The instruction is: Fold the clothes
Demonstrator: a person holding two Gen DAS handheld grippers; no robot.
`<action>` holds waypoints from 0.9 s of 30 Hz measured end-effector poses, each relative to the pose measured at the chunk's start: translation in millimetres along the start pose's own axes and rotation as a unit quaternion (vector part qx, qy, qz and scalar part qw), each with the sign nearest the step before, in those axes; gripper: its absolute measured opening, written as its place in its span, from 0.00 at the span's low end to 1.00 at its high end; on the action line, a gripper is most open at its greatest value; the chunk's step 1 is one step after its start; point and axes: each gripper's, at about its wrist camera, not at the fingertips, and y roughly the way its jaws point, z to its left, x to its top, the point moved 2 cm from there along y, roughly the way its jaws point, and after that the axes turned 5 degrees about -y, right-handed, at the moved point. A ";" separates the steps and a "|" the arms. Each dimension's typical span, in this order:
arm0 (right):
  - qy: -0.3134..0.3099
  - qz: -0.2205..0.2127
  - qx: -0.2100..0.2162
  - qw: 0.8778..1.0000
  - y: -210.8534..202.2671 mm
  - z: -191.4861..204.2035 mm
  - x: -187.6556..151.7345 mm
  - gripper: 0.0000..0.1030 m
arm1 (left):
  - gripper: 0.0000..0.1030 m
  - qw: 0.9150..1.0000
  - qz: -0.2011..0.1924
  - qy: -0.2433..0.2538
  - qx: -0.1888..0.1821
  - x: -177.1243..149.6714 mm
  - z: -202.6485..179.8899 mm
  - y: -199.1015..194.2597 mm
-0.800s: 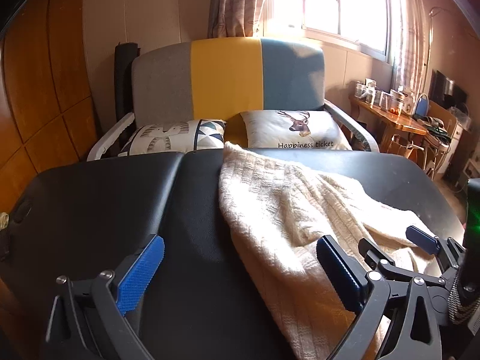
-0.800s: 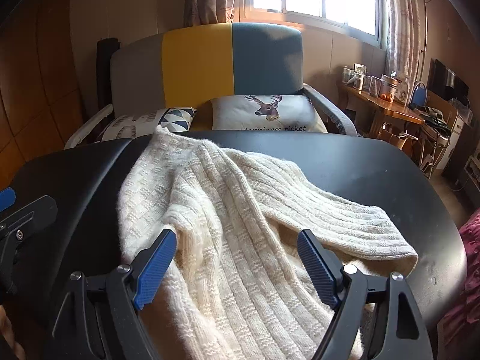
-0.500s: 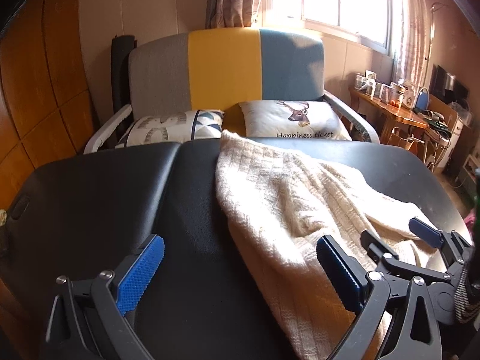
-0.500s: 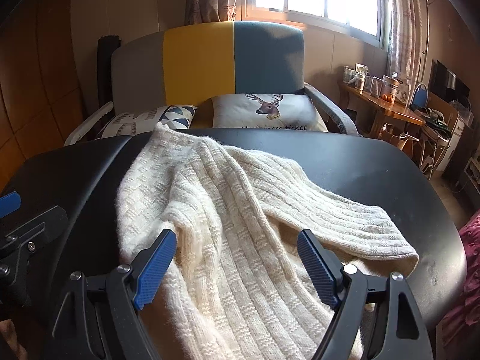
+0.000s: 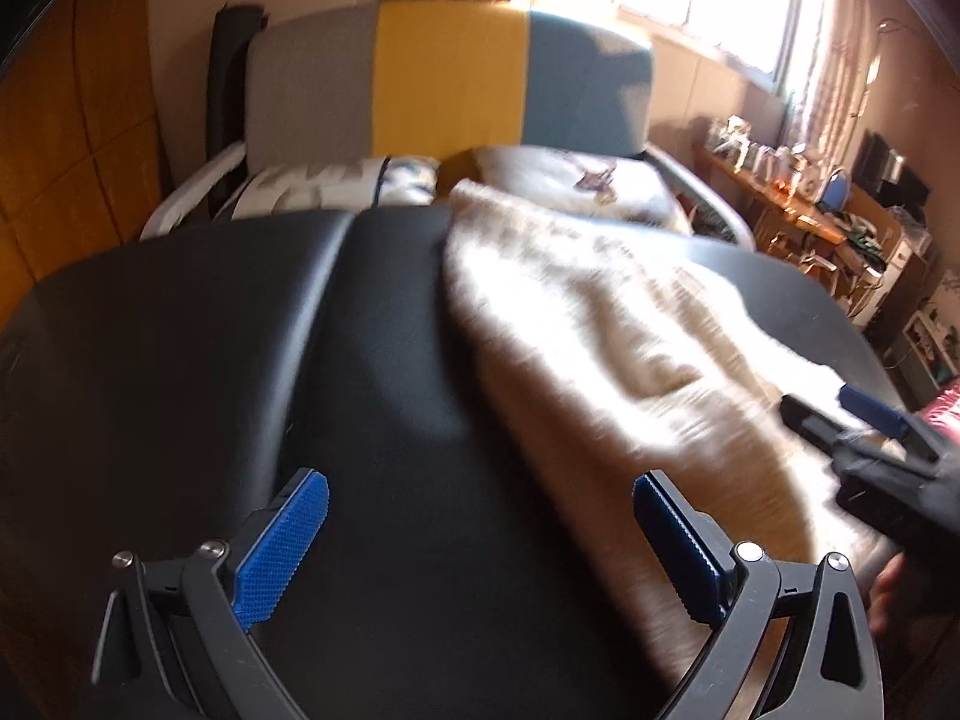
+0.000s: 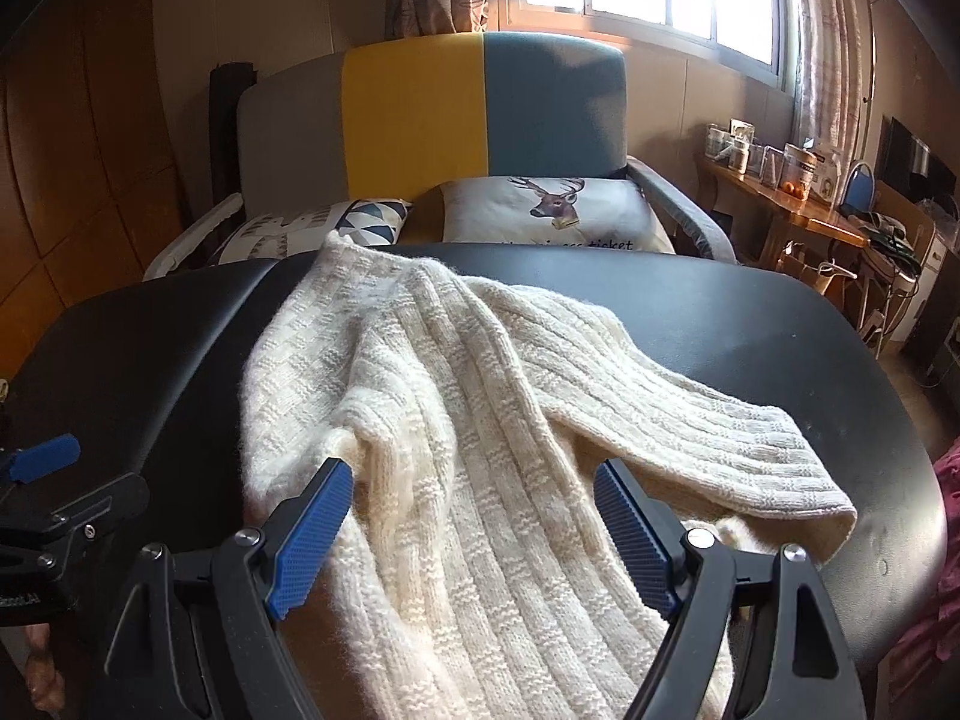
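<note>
A cream ribbed knit sweater (image 6: 480,420) lies rumpled on the black padded table (image 6: 750,324), one sleeve end (image 6: 798,480) stretching toward the right edge. My right gripper (image 6: 474,534) hovers open just over the sweater's near part, nothing between its blue pads. In the blurred left wrist view the sweater (image 5: 600,348) covers the table's right half. My left gripper (image 5: 480,546) stands open above bare black table (image 5: 180,360) by the sweater's left edge. The right gripper (image 5: 864,426) shows at that view's right side, and the left gripper (image 6: 42,480) at the right wrist view's left edge.
Behind the table stands a grey, yellow and blue sofa (image 6: 420,114) with a deer cushion (image 6: 552,210) and a patterned cushion (image 6: 312,228). A cluttered wooden desk (image 6: 780,204) lines the right wall under the window. Pink cloth (image 6: 948,480) shows at the far right.
The left wrist camera has swung fast and tipped down, blurring its view; both grippers sit a little closer over the sweater. Both stay open. The sweater has not moved.
</note>
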 end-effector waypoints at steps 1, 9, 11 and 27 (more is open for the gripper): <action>-0.002 0.002 0.019 1.000 0.3 0.0 -0.8 0.82 | 1.00 1.000 0.008 -0.006 -0.002 -4.2 8.9 1.6; 0.002 0.041 0.191 0.981 0.9 -14.4 2.7 0.82 | 1.00 0.996 0.054 -0.073 -0.023 -36.0 79.5 8.4; 0.004 0.057 0.195 0.979 6.9 -19.8 3.9 0.82 | 1.00 0.993 0.055 -0.102 -0.034 -42.3 96.9 5.6; 0.121 0.175 0.181 0.960 90.8 -81.5 -7.8 0.13 | 1.00 0.977 0.074 -0.185 -0.071 -51.2 156.6 -1.8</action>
